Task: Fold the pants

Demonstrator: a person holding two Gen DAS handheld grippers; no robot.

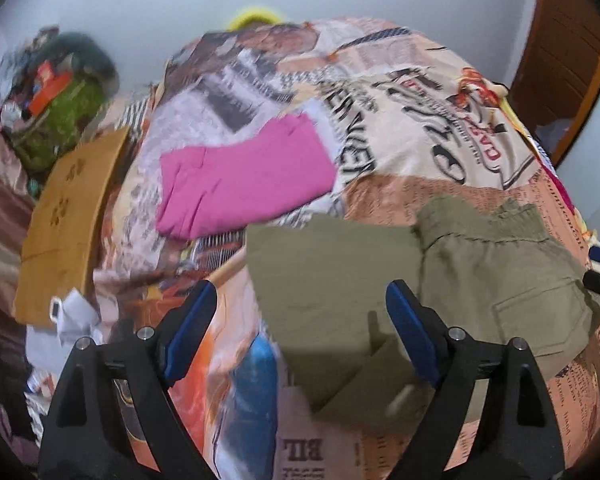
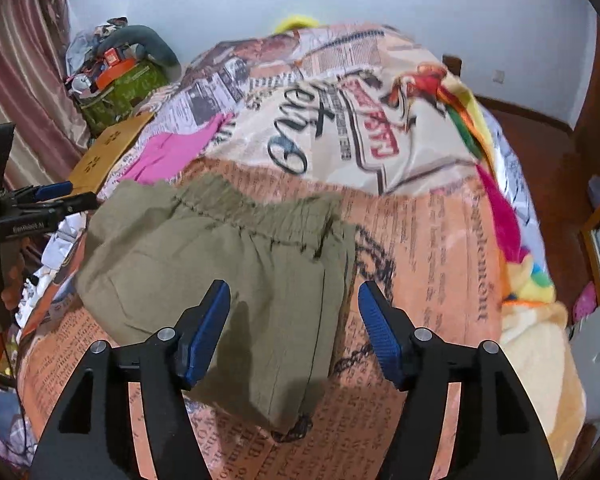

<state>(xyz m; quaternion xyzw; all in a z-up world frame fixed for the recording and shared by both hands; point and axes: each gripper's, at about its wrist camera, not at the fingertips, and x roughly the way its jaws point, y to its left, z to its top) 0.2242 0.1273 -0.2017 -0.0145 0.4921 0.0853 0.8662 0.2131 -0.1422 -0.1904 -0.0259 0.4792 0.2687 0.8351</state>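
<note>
pants (image 2: 220, 264), olive green and folded into a compact bundle, lie on the bed (image 2: 428, 248) with its newspaper-print cover; we see their elastic waistband on the far side of the bundle and a patch pocket facing up. our right tool (image 2: 294, 328) hangs just above the pants with its blue pads spread apart and nothing between them, released. our left tool (image 1: 302, 328) hovers over the bundle's left edge, jaws wide, also gripping nothing. beyond the pants, toward the wall, a pink folded garment (image 1: 240, 176) rests on the bed, well apart from them. left of the pants, past the bed's edge, stands a brown cardboard box (image 1: 64, 216), and farther off a green bag (image 2: 120, 88) piled with clutter.
</note>
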